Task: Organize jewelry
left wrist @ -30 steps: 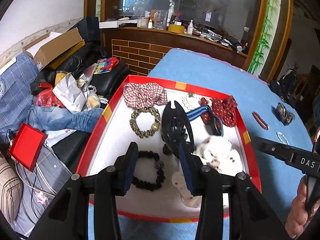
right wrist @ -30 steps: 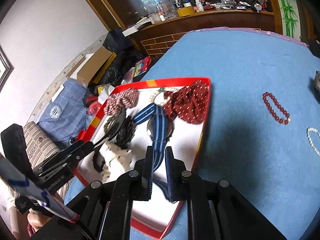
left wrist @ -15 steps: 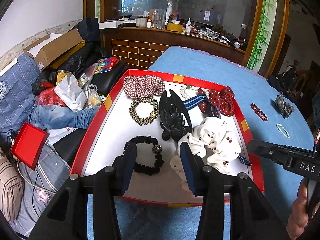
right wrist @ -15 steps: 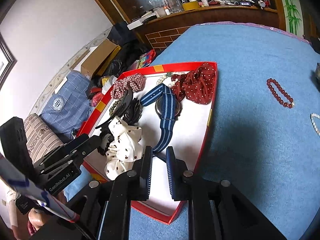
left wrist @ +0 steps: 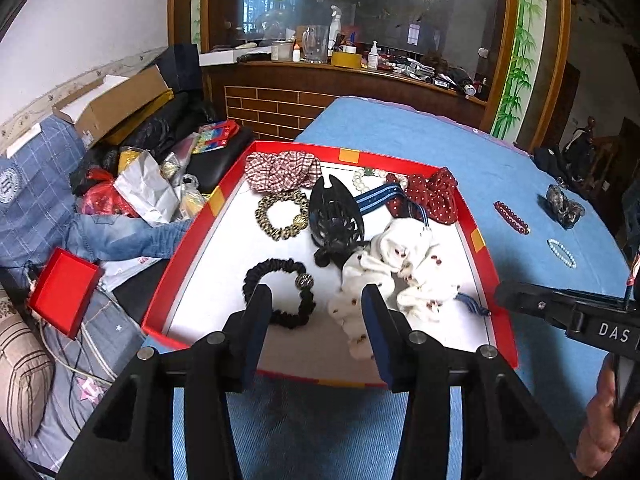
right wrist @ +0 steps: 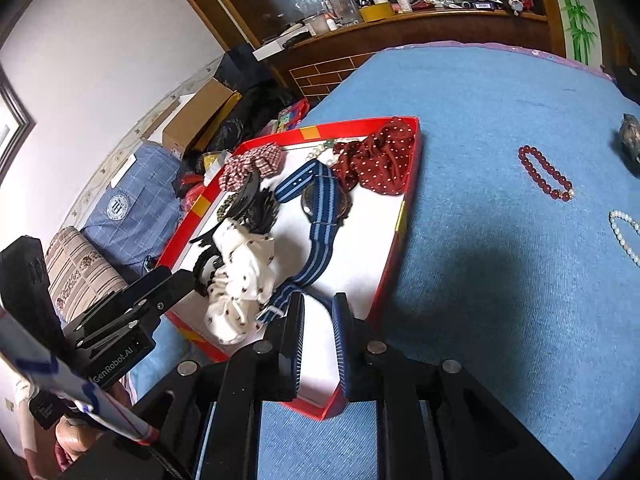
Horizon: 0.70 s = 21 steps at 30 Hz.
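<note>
place: home living room | signs: cluttered sofa (left wrist: 48, 216), brick-front counter (left wrist: 280, 108)

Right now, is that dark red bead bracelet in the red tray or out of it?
Out. The dark red bead bracelet lies flat on the blue tablecloth, right of the red tray.

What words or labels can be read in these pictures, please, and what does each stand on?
"DAS", cut off by the frame edge: on the right tool's body.
"GenRobot.AI": on the left tool's body.
Crest on the blue plaid cloth: too small to read.
Bottle labels on the counter: blurred.
</note>
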### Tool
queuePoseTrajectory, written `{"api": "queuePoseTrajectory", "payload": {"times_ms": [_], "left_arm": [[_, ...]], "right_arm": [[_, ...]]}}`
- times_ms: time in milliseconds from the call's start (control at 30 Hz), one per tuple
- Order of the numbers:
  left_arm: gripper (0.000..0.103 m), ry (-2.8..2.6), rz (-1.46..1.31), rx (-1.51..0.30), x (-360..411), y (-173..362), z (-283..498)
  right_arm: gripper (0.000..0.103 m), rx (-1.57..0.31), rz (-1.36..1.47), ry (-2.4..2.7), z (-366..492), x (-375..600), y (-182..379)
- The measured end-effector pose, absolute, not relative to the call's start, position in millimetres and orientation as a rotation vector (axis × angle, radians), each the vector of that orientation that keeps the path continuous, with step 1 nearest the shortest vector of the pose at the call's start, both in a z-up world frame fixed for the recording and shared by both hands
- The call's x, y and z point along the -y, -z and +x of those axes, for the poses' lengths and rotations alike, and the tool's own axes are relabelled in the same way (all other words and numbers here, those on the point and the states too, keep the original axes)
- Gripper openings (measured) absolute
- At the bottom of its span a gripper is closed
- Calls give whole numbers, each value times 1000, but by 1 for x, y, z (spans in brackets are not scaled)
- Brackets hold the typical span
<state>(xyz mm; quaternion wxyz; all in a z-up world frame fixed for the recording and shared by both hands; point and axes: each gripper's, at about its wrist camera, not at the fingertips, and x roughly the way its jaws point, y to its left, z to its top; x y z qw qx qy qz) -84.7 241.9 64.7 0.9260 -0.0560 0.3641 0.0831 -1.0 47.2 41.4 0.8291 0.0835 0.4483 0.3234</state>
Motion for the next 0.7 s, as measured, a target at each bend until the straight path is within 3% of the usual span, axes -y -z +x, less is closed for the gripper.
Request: {"api": "queuePoseTrajectory", "payload": {"times_ms": [167, 200, 267, 333, 400, 467, 600, 700], "left_arm": [[57, -222, -89, -709, -233, -67, -113], [59, -236, -76, -697, -231, -68, -119], [76, -255, -67, -668, -224, -71, -134], [87, -272, -75, -640, -220, -75, -145], [92, -316, -81, -600, -215, -79, -158], [101, -356, -82, -595, -212, -81, -166], [103, -444, -58, -589, -210, -80, -173], [103, -505, 19, -626, -208, -77, -170]], "right_arm": [[18, -910, 132, -667, -25, -44, -47], [23, -893, 112, -659, -33, -43, -50], [33, -859, 81, -639, -49, -40, -55], [43, -830, 63, -628, -67, -36, -59], [55, -782, 38, -581, -88, -32, -63], [59, -744, 27, -537, -104, -28, -67], [73, -598, -22, -405, -138, -17, -78], [77, -544, -28, -367, -145, -10, -86]]}}
